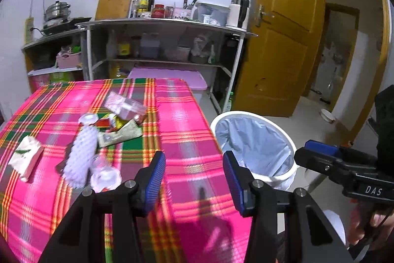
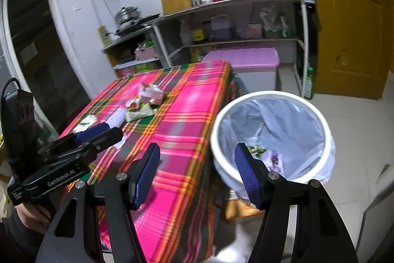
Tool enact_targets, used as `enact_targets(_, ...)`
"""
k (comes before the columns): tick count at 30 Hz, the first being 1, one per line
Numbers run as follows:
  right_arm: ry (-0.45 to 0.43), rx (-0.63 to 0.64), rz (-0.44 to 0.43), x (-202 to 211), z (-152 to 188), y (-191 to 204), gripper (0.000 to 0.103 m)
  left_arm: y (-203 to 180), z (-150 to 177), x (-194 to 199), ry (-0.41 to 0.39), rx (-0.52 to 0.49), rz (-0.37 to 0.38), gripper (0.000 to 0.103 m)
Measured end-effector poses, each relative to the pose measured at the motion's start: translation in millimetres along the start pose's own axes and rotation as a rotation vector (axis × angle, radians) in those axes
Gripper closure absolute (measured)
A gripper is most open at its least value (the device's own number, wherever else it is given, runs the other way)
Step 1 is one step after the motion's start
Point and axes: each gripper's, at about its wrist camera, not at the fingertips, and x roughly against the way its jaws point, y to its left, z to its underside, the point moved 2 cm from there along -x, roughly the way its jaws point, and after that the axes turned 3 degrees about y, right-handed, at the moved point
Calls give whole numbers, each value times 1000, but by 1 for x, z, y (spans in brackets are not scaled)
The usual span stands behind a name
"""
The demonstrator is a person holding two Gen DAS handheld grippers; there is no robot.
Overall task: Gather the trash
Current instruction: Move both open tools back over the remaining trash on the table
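Left wrist view
Left gripper (image 1: 194,176): jaws spread, nothing between.
Trash pile (image 1: 108,125): on plaid tablecloth (image 1: 187,115), ahead-left of jaws.
Bin (image 1: 256,139): just right of right jaw.

Right wrist view
Right gripper (image 2: 197,174): jaws released, empty.
Bin (image 2: 270,130): behind right jaw, scraps (image 2: 268,155) inside.
Trash pile (image 2: 142,105): beyond left jaw.

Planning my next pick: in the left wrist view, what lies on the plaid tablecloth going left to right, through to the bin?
White torn carton with a green leaf print → white foam mesh sleeve → crumpled greenish paper wrapper → bare pink plaid tablecloth → white round trash bin with a pale blue liner.
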Motion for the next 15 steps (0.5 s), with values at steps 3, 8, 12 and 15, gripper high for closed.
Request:
enact_targets(3, 17, 19, -21, -6, 3, 10, 39, 9, 9, 7, 1, 8, -16, 55)
enact_targets(8, 47, 48, -56, -17, 7, 25, 39, 28, 23, 17, 5, 32, -49, 55)
enact_targets(12, 69, 69, -79, -26, 11, 37, 41, 44, 30, 24, 8, 58, -78, 55)
enact_targets(15, 86, 84, -92, -32, 13, 47, 42, 58, 33, 27, 8, 80, -104, 55)
